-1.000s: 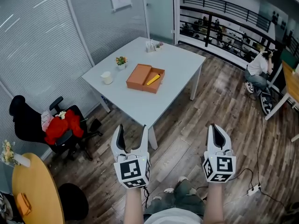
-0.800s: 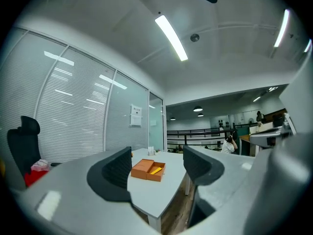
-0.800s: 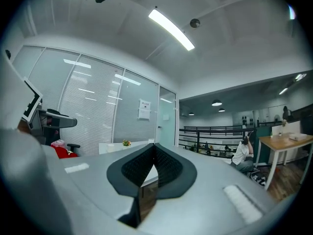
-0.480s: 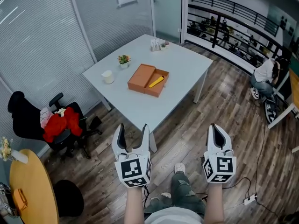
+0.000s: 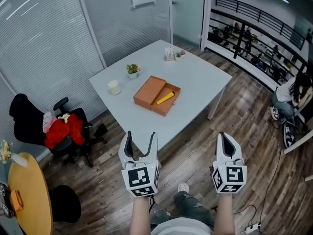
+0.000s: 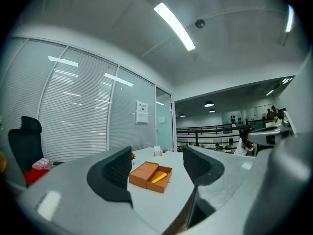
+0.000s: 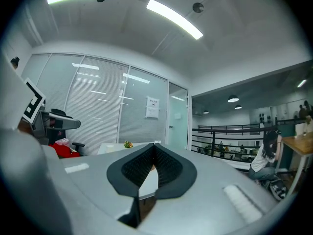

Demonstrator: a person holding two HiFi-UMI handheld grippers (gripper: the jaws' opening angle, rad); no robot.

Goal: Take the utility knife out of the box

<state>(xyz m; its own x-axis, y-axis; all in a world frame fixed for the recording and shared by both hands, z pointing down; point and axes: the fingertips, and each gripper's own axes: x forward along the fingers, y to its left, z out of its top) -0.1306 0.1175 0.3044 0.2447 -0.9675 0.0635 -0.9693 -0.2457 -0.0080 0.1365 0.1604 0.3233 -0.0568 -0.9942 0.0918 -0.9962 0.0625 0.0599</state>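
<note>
Closer than a second ago, still the walk-up. Yellow utility knife lies in the open orange cardboard box, well ahead. Left gripper gapes, right gripper is pinched empty. Next, I'd guess: reach in.

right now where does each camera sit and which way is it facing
Head view: on the person's head, facing steeply down; sees the white table, the open box holding the utility knife, plus the left gripper, right gripper, forearms and legs.
Left gripper view: on the left gripper, facing level along its open jaws, which frame the box and utility knife.
Right gripper view: on the right gripper, facing the same way; its closed jaws hide most of the table.
Shared: head and left gripper views both show box and knife.
</note>
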